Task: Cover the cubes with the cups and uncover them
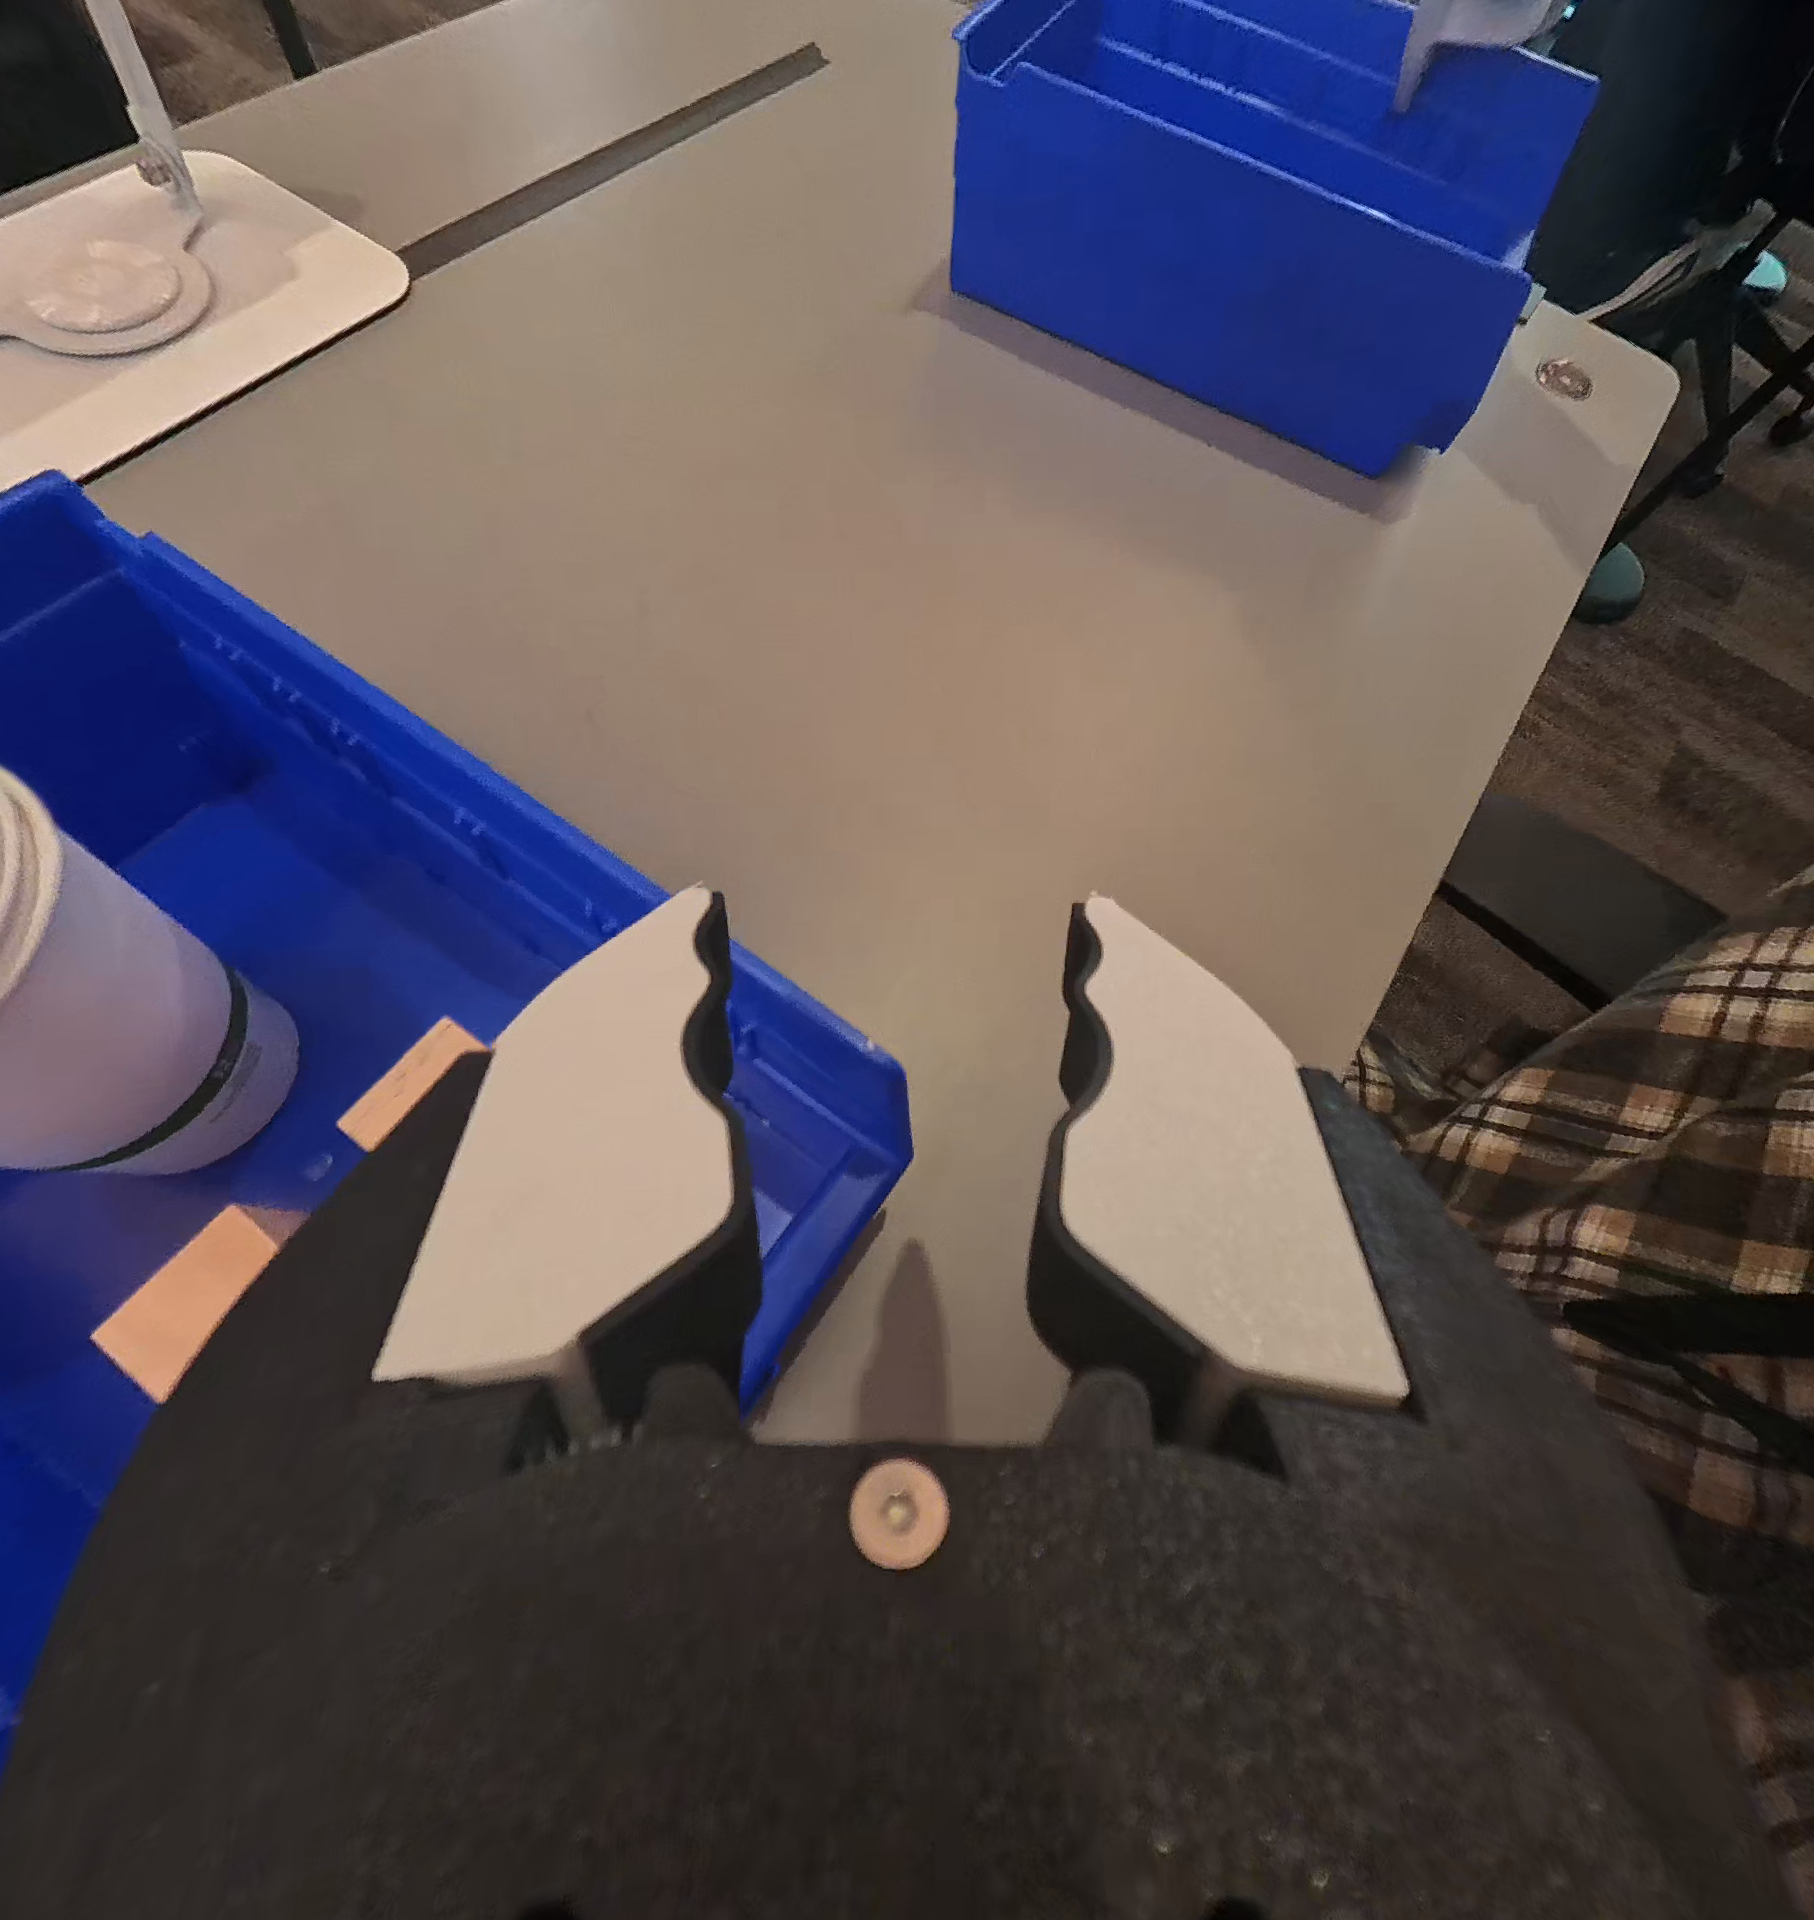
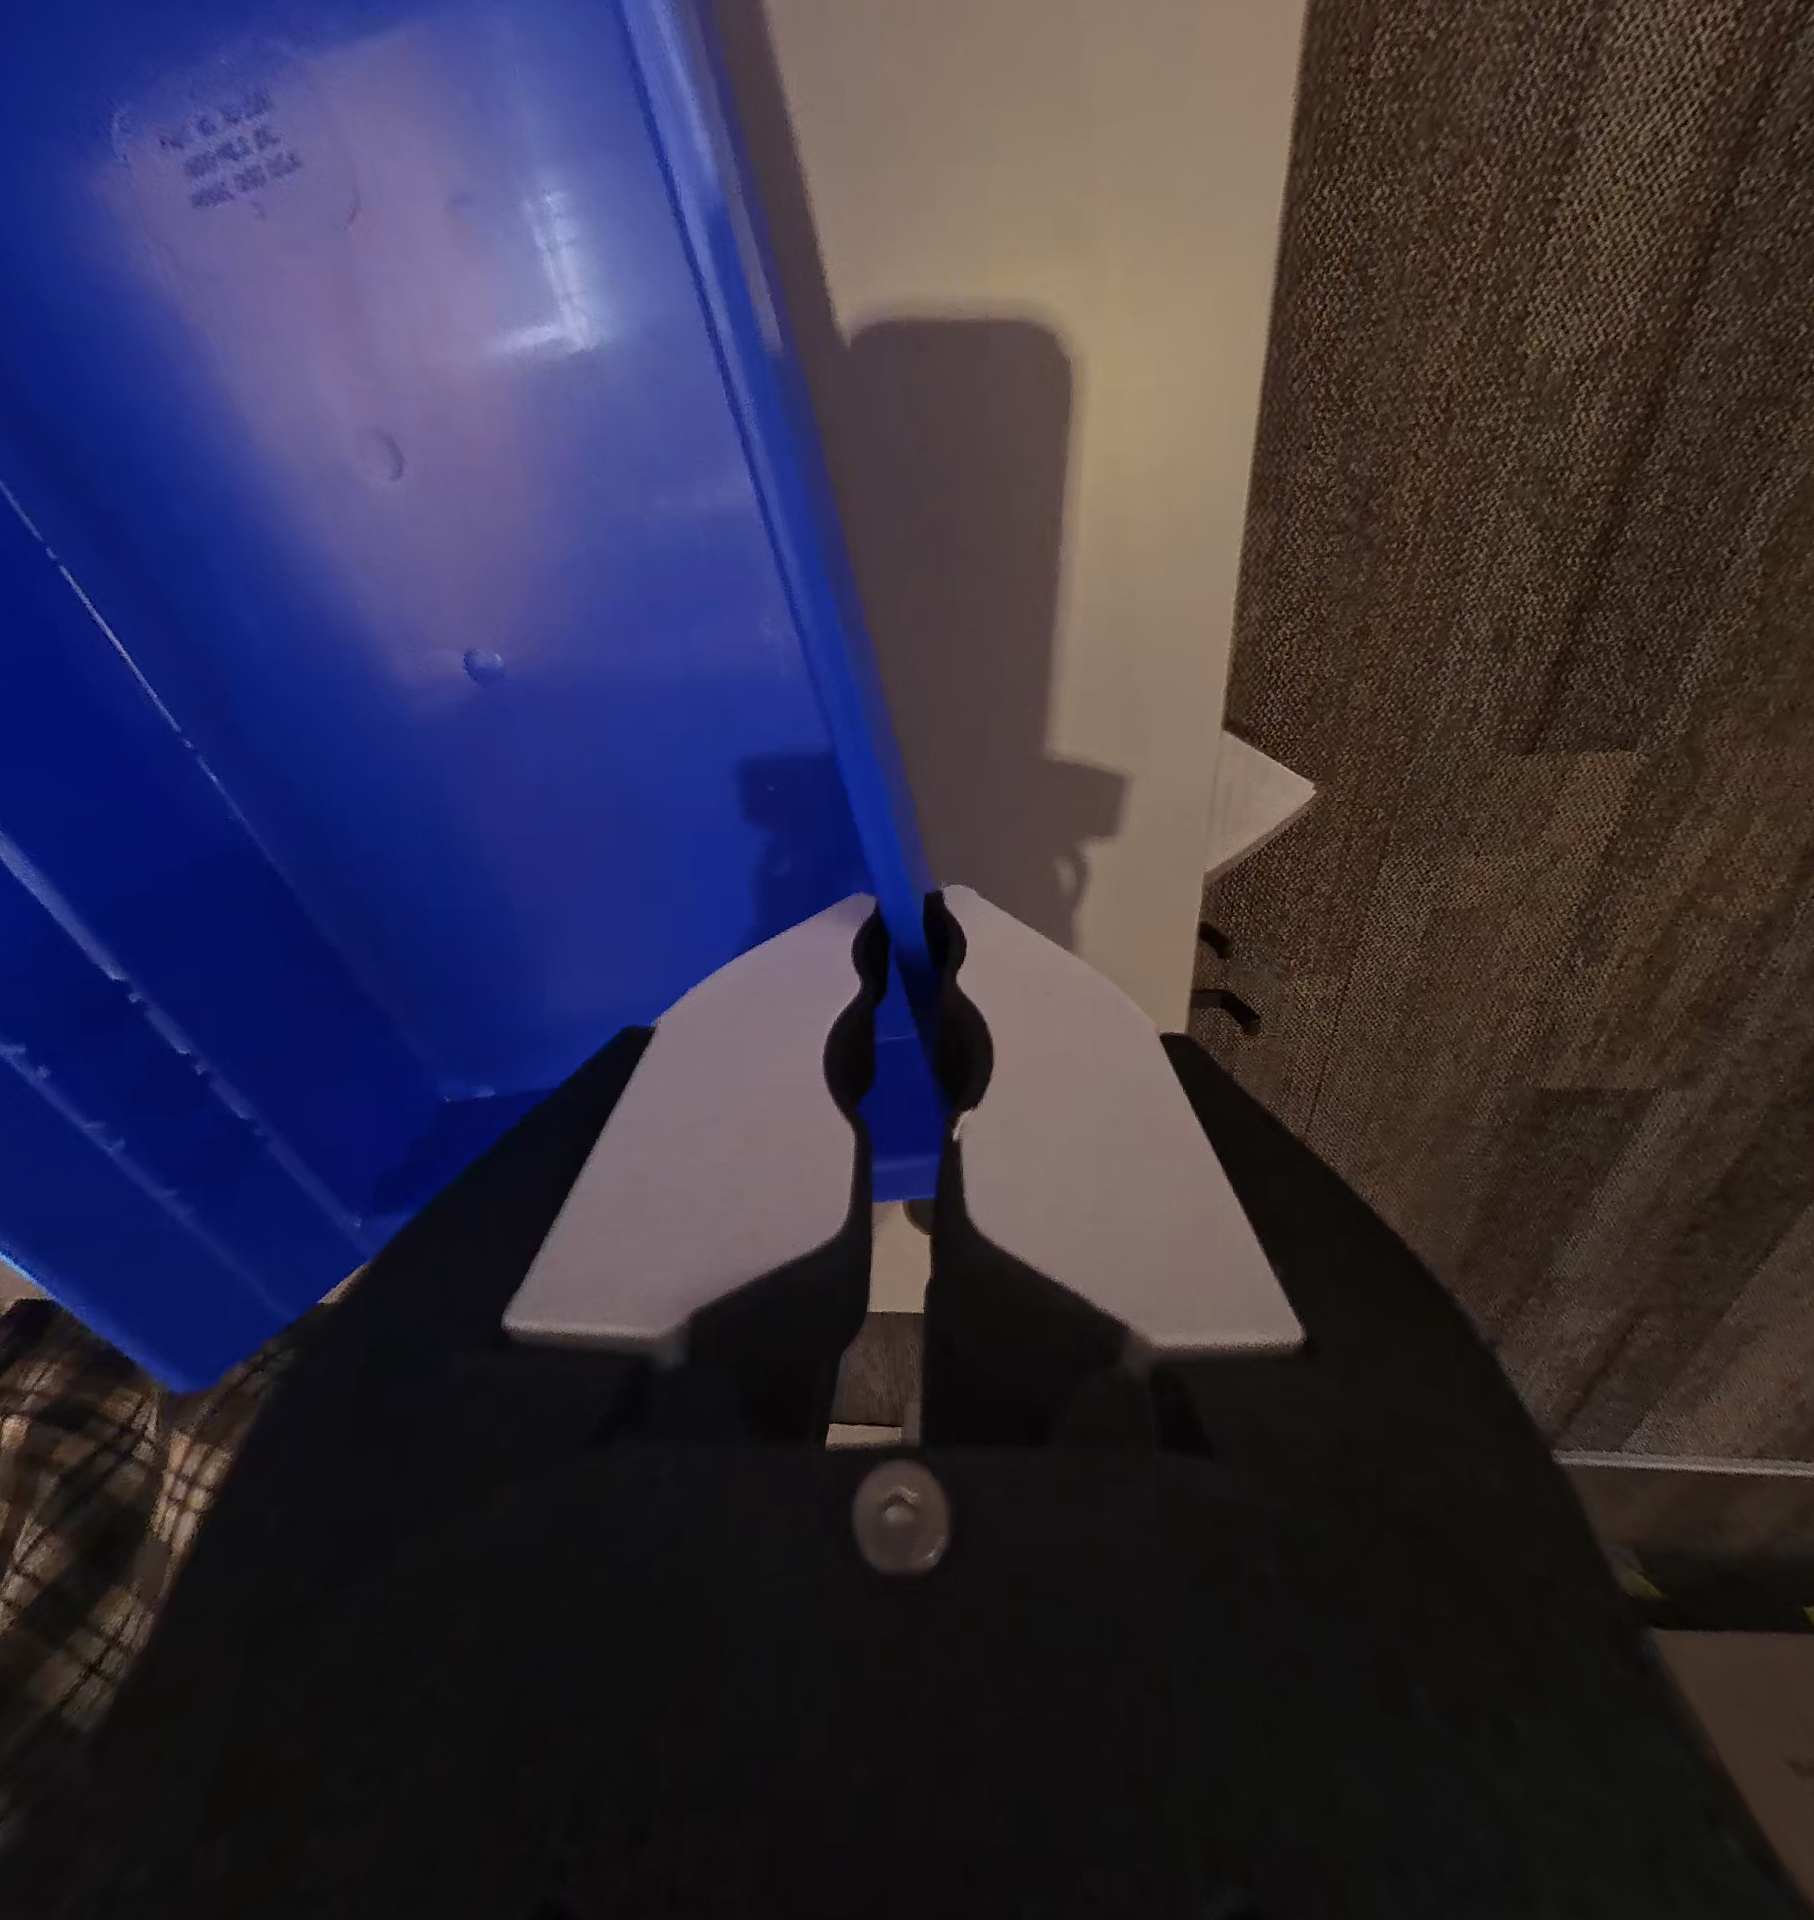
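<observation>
Blue bin, lower centre: your right gripper pinches its wall to move it; left gripper waits wide open.

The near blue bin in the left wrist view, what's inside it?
Inside the near blue bin are a stack of cups lying on its side and two wooden cubes. The left tongs hide part of the floor, so more could lie there.

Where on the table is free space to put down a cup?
The table is bare in the middle, between the near blue bin and the far blue bin. The near bin is crowded with stacked cups and wooden cubes.
</observation>
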